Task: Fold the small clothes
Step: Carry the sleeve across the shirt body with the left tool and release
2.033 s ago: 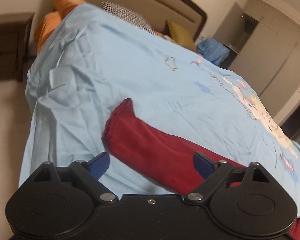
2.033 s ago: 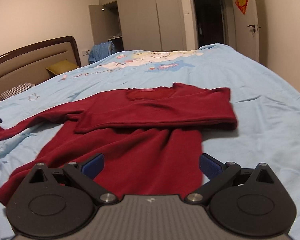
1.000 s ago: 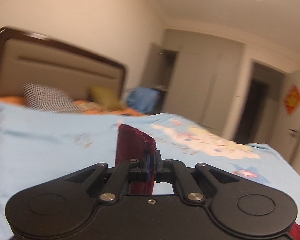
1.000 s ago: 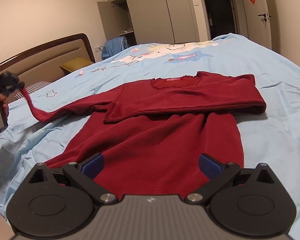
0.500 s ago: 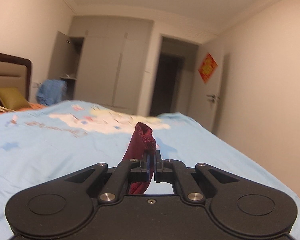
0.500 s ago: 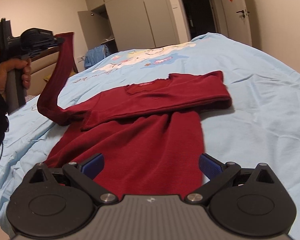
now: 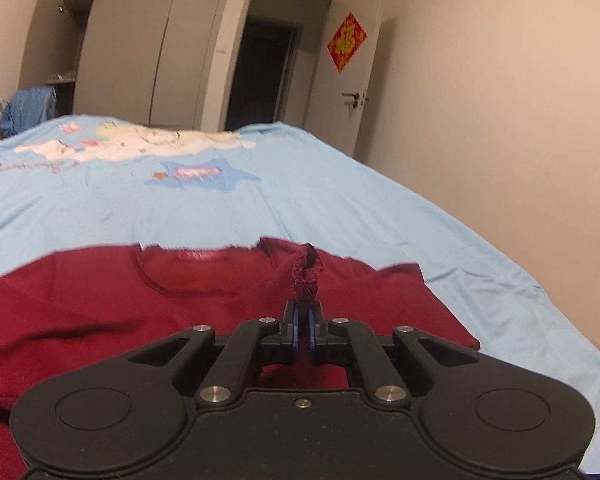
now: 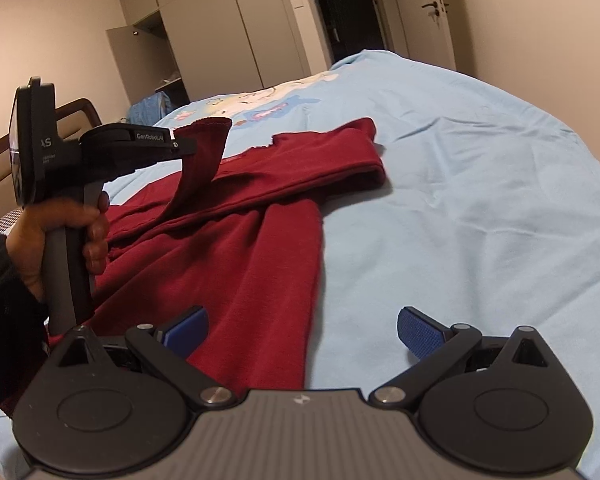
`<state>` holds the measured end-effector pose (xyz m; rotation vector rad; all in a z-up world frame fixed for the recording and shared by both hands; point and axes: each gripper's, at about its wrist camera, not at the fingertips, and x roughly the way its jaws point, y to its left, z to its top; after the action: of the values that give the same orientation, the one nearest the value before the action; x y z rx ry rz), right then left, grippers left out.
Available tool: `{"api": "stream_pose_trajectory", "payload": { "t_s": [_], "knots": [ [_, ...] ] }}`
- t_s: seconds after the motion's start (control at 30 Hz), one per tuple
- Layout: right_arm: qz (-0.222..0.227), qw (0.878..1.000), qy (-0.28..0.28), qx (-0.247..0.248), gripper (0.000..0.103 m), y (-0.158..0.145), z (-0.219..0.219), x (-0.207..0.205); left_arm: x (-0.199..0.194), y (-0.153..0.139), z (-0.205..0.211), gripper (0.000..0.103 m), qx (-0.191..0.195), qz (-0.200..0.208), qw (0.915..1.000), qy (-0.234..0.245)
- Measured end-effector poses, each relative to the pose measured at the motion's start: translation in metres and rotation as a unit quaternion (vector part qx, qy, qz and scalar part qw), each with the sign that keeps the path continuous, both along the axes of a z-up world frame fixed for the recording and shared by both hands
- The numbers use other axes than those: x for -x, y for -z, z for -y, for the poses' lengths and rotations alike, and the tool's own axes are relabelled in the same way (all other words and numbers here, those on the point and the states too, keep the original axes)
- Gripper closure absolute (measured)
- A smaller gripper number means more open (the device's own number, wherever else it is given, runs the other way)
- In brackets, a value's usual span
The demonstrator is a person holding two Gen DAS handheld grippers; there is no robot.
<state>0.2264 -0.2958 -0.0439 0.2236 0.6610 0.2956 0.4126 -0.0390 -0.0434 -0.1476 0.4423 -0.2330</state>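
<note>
We see one dark red knitted long-sleeve sweater [image 8: 236,248] lying flat on the bed with the light blue printed sheet [image 8: 480,184], across the middle of the right wrist view. One sleeve is already folded across its chest; the other sleeve [image 8: 200,160] is lifted off the bed.

In the left part of that view, one bare hand [image 8: 60,236] in a dark sleeve [image 8: 4,304] grips the upright grey handle of the left gripper [image 7: 304,326], whose black body points almost level toward the right of the frame, above the sweater. In the left wrist view its blue-padded fingers [image 7: 295,330] stand almost together, with the sleeve cuff [image 7: 306,276] between them, and they are just starting to part; the cuff rises from them over the neckline with the red label [image 7: 202,256].

The right gripper [image 8: 302,332] sits low at the bottom of its own view, tilted downward over the hem, its two blue fingers [image 8: 420,334] wide apart with nothing between them.

We count two grippers, one sweater, one visible hand.
</note>
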Motion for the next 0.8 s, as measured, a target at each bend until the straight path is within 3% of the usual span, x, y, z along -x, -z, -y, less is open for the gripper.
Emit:
{"api": "stream_pose_trajectory", "payload": {
  "t_s": [0.17, 0.3, 0.47, 0.63, 0.8],
  "knots": [
    [-0.009, 1.0, 0.004, -0.002, 0.0, 0.005, 0.001, 0.001, -0.002, -0.005, -0.008, 0.066, 0.025, -0.029, 0.9992, 0.011],
    [-0.007, 1.0, 0.003, -0.001, 0.0, 0.006, -0.002, -0.002, 0.018, -0.017, -0.025, 0.041, 0.024, -0.027, 0.9993, -0.003],
    [0.01, 1.0, -0.008, 0.008, 0.0, 0.002, -0.011, -0.011, 0.051, -0.026, -0.068, 0.031, -0.013, -0.037, 0.9969, -0.068],
    [0.039, 0.999, -0.03, 0.022, 0.0, -0.008, -0.029, -0.034, 0.089, -0.022, -0.118, 0.015, -0.089, -0.042, 0.9822, -0.16],
    [0.058, 0.997, -0.043, 0.04, 0.0, -0.015, -0.054, -0.069, 0.099, -0.01, -0.165, 0.014, -0.135, -0.066, 0.9601, -0.236]
  ]
}}
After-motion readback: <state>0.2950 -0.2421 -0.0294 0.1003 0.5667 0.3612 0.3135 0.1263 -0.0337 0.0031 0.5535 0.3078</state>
